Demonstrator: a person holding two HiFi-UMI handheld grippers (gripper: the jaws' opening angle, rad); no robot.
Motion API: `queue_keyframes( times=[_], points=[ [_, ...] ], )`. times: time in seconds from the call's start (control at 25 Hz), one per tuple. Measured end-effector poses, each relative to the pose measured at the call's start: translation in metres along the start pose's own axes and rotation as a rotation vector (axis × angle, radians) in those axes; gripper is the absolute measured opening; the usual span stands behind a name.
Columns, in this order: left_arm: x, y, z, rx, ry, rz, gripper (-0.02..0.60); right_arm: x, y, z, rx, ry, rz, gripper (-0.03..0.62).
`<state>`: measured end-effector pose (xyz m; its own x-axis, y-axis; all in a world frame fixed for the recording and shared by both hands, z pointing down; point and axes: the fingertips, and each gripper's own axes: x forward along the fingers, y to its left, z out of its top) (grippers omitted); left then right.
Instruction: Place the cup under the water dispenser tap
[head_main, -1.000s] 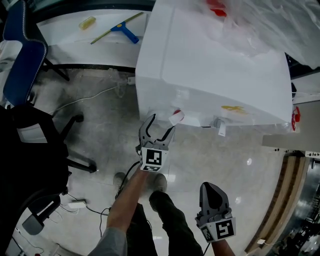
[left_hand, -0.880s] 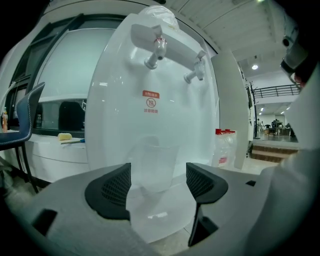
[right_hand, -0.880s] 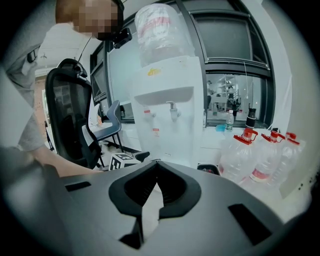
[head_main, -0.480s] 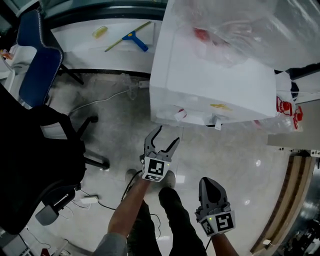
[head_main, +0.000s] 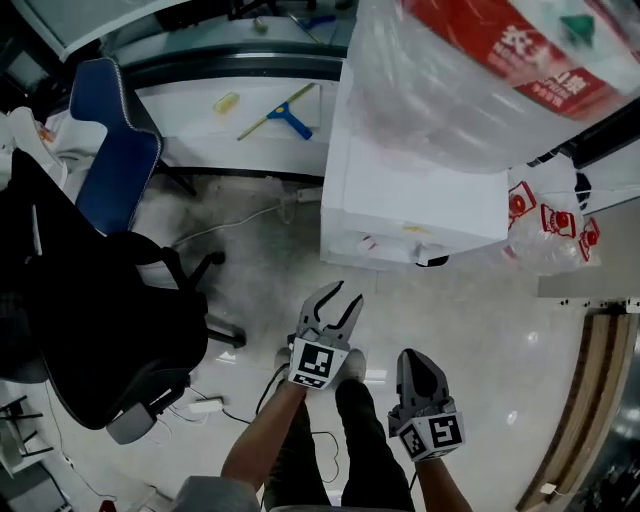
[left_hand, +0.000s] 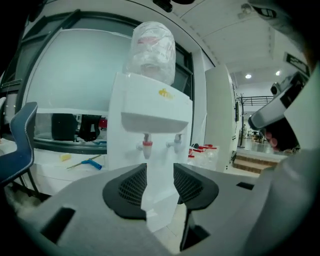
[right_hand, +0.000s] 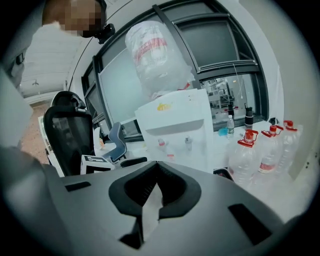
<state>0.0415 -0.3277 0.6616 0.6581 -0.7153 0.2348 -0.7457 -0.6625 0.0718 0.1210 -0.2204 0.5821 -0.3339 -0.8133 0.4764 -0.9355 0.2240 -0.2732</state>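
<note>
The white water dispenser (head_main: 420, 205) stands ahead with a big plastic-wrapped bottle (head_main: 480, 70) on top. Its red tap (left_hand: 147, 145) and pale tap (left_hand: 176, 144) show under the front ledge in the left gripper view. No cup shows in any view. My left gripper (head_main: 338, 297) hangs over the floor short of the dispenser and points at the taps. Its jaws are closing and nothing is between them (left_hand: 160, 172). My right gripper (head_main: 415, 360) is lower right, shut and empty (right_hand: 156, 170). The dispenser (right_hand: 177, 127) lies beyond it.
A blue chair (head_main: 115, 165) and a black office chair (head_main: 90, 320) stand to the left. A blue squeegee (head_main: 285, 112) lies on the white ledge behind. Red-capped plastic bottles (head_main: 545, 225) sit right of the dispenser. A cable (head_main: 230, 215) crosses the floor.
Both grippers have pulled back from the dispenser, which now sits farther off and higher in the head view. The left jaws have narrowed. The right gripper stays shut.
</note>
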Motion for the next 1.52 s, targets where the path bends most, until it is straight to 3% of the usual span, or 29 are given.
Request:
queue_keyframes(
  times=[0.2, 0.52, 0.88, 1.04, 1.24, 1.52],
  points=[
    [-0.039, -0.011, 0.063, 0.02, 0.012, -0.062, 0.112, -0.014, 0.022, 0.04, 0.04, -0.097, 0.007, 0.011],
    [-0.103, -0.03, 0.166, 0.067, -0.005, -0.09, 0.035, -0.035, 0.06, 0.09, 0.019, -0.136, 0.044, 0.01],
    [-0.145, -0.05, 0.279, 0.066, -0.089, -0.081, 0.011, -0.076, 0.094, 0.16, -0.056, -0.192, 0.09, 0.009],
    [-0.161, -0.051, 0.322, 0.088, -0.159, -0.077, 0.011, -0.093, 0.114, 0.211, -0.192, -0.276, 0.117, 0.009],
    [-0.174, -0.054, 0.356, 0.075, -0.195, -0.077, 0.011, -0.102, 0.123, 0.247, -0.294, -0.362, 0.11, 0.009],
    [-0.185, -0.046, 0.36, 0.093, -0.226, -0.075, 0.011, -0.101, 0.13, 0.25, -0.276, -0.419, 0.104, 0.009]
  ],
)
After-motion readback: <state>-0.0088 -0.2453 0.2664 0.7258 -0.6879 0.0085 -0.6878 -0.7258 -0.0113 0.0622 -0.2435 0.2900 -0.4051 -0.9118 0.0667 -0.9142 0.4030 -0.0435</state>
